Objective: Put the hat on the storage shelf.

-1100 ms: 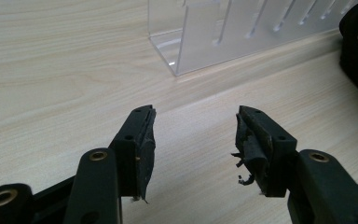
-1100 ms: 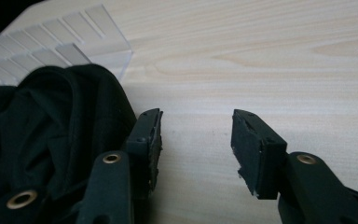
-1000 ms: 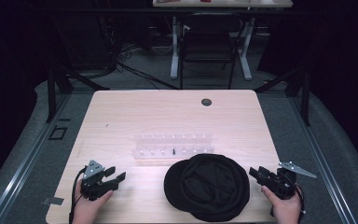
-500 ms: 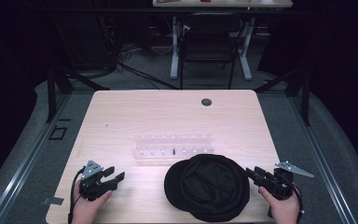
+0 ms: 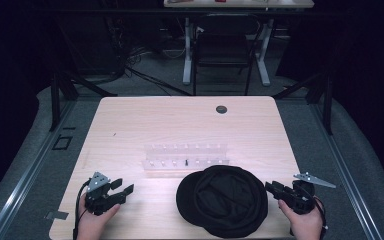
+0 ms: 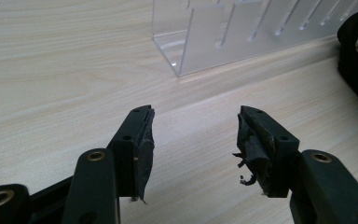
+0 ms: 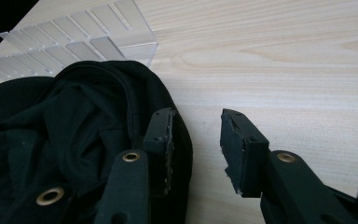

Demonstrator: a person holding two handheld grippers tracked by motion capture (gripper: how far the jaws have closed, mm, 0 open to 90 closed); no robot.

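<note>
The cap (image 5: 223, 200) lay upside down at the near edge of the table (image 5: 130, 125), right of centre, its dark lining facing up. Just behind it sat the clear rack (image 5: 186, 159), close to the cap's far rim.

At the cap's right side the right gripper (image 5: 272, 187) came in low, pointing left at the brim. From the right gripper view, its jaws had just been closing, yet a gap was there between them: the left jaw sat over the cap's (image 7: 74, 135) edge, the right one over bare wood, the cap's rim falling partly between them. The pads were not pressing on the fabric. Whether the left jaw touched the cloth could not be told.

Over on the left, the left gripper (image 5: 121, 188) rested in the person's hand near the front edge, well apart from the cap. Its fingers (image 6: 142, 149) stood wide apart with nothing between them but wood, and the rack's (image 6: 223, 32) end showed ahead of them.
</note>
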